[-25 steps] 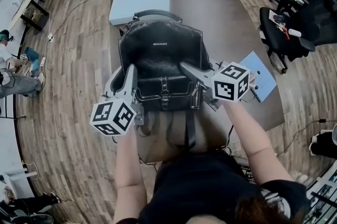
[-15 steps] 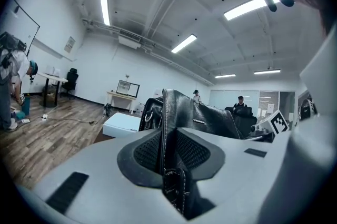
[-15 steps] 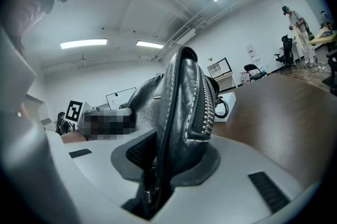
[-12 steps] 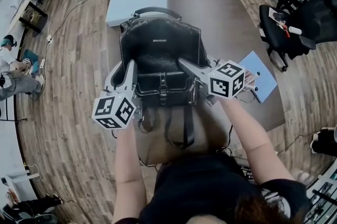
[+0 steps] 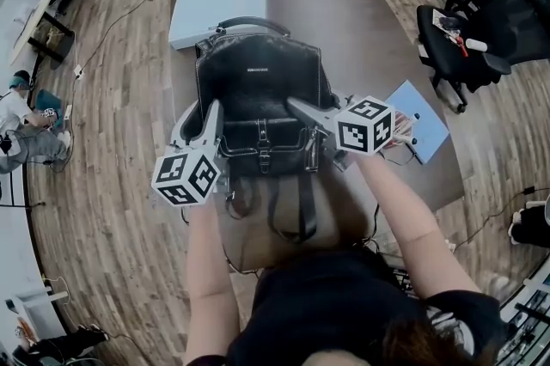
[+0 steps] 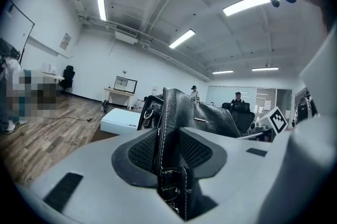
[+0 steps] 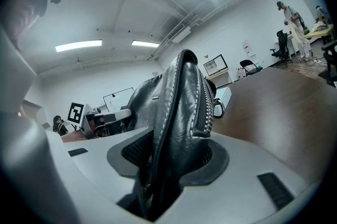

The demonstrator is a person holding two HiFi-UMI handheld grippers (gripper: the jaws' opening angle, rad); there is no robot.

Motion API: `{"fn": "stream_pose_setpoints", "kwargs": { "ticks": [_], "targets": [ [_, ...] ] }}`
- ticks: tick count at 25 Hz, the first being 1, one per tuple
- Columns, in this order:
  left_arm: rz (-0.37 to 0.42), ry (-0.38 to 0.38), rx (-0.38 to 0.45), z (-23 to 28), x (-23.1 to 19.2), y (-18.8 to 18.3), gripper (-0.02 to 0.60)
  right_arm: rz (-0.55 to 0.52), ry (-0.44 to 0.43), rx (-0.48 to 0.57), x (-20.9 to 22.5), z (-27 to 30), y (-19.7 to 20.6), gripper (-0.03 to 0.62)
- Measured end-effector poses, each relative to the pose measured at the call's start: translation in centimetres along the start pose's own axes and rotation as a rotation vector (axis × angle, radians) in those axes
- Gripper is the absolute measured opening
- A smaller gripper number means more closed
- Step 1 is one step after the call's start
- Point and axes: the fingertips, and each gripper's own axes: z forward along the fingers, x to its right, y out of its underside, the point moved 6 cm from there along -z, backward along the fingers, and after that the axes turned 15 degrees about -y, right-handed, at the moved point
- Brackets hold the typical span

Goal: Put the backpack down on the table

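Left hand-held gripper [image 6: 171, 162] clamped on black backpack [image 6: 181, 118] edge.

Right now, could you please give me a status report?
Left tool, right tool shut on backpack sides. Backpack over table, touchdown unclear. Just beyond, white box.

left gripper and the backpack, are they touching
Touching. In the left gripper view, the left gripper has both jaws pressed onto the backpack, pinching its stitched leather side between the pads with no gap.

A white box [image 5: 216, 8] and a blue board [image 5: 421, 122] — black office chairs [image 5: 468, 38] stand off right.
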Motion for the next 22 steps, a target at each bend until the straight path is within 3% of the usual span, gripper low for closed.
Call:
{"fn": "stream_pose_setpoints", "kwargs": {
  "ticks": [4, 7, 22],
  "targets": [
    [0.016, -0.014, -0.020, 0.1, -0.2, 0.3, 0.152, -0.002, 0.050, -0.005, -0.1, -0.3, 0.2, 0.193],
    [0.018, -0.031, -0.040, 0.1, -0.4, 1.0, 0.210, 0.013, 0.085, -0.018, 0.0, -0.6, 0.4, 0.206],
    [0.052, -0.072, -0.026, -1.7, -0.3, 1.0, 0.232, -0.074, 0.315, -0.030, -1.4, -2.6, 0.4, 0.322]
  ]
}}
